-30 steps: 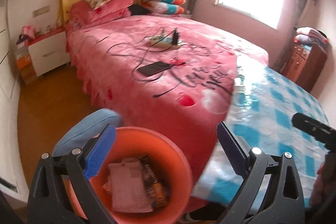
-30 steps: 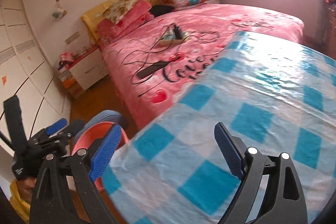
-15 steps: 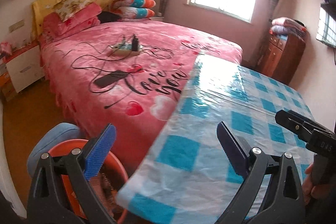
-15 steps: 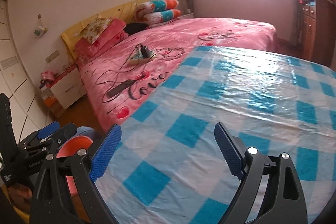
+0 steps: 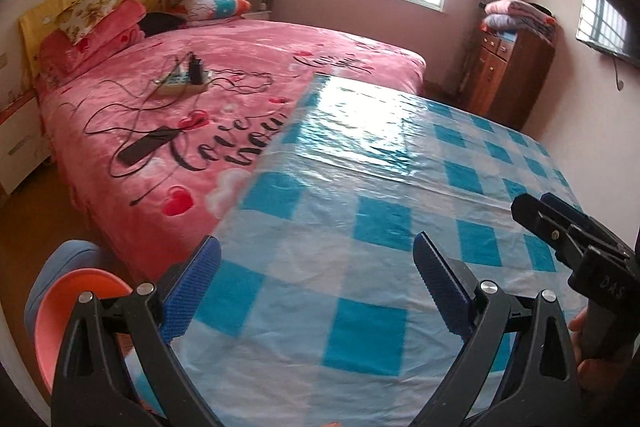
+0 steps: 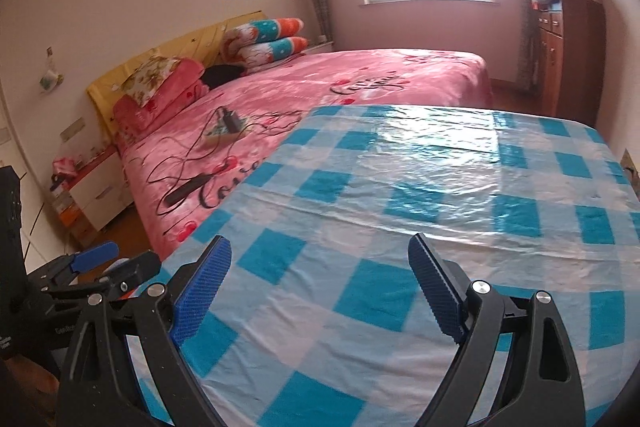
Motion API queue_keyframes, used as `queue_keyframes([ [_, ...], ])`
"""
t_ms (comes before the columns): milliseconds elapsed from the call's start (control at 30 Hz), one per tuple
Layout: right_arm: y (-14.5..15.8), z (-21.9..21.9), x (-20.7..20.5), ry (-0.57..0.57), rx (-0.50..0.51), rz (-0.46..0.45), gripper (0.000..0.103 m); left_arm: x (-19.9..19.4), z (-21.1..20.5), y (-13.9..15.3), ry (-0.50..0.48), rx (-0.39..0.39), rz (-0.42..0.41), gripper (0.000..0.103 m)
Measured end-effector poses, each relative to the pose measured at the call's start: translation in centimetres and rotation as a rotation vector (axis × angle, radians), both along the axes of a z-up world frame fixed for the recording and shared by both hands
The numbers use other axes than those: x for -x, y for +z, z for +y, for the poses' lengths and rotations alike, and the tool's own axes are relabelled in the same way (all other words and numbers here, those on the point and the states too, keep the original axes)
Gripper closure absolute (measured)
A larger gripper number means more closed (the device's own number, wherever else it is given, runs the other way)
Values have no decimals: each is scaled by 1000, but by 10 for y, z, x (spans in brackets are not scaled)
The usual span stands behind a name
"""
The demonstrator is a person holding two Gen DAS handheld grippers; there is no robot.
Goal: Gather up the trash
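My left gripper [image 5: 316, 255] is open and empty above the near edge of a table covered with a blue and white checked cloth [image 5: 380, 187]. My right gripper [image 6: 320, 255] is open and empty over the same cloth [image 6: 420, 195]. An orange trash bin [image 5: 60, 303] stands on the floor at the lower left of the left wrist view; its contents are hidden. The right gripper also shows at the right edge of the left wrist view [image 5: 560, 223]. The left gripper shows at the lower left of the right wrist view [image 6: 108, 263]. I see no loose trash on the cloth.
A pink bed [image 5: 224, 79] lies beyond the table with a power strip [image 5: 180, 83], cables and a dark phone [image 5: 148, 147]. A blue stool [image 5: 52, 263] is beside the bin. A wooden dresser [image 5: 508, 75] stands at the right, a white nightstand [image 5: 16, 143] at the left.
Both grippers have swung up and to the right, from over the bin to over the checked cloth. The bin has slid to the lower left corner and its contents are out of sight.
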State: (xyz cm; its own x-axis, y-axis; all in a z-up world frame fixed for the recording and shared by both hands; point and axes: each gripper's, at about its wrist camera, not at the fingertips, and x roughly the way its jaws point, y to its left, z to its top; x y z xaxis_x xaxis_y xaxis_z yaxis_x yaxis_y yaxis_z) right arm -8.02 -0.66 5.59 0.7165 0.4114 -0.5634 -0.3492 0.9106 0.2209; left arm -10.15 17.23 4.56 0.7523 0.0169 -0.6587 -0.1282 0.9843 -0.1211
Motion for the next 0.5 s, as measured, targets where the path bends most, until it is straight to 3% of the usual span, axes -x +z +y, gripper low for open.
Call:
queue_keyframes([
  [500, -5, -65, -10, -147, 13, -30, 14, -29, -66, 1, -84, -40, 10, 6],
])
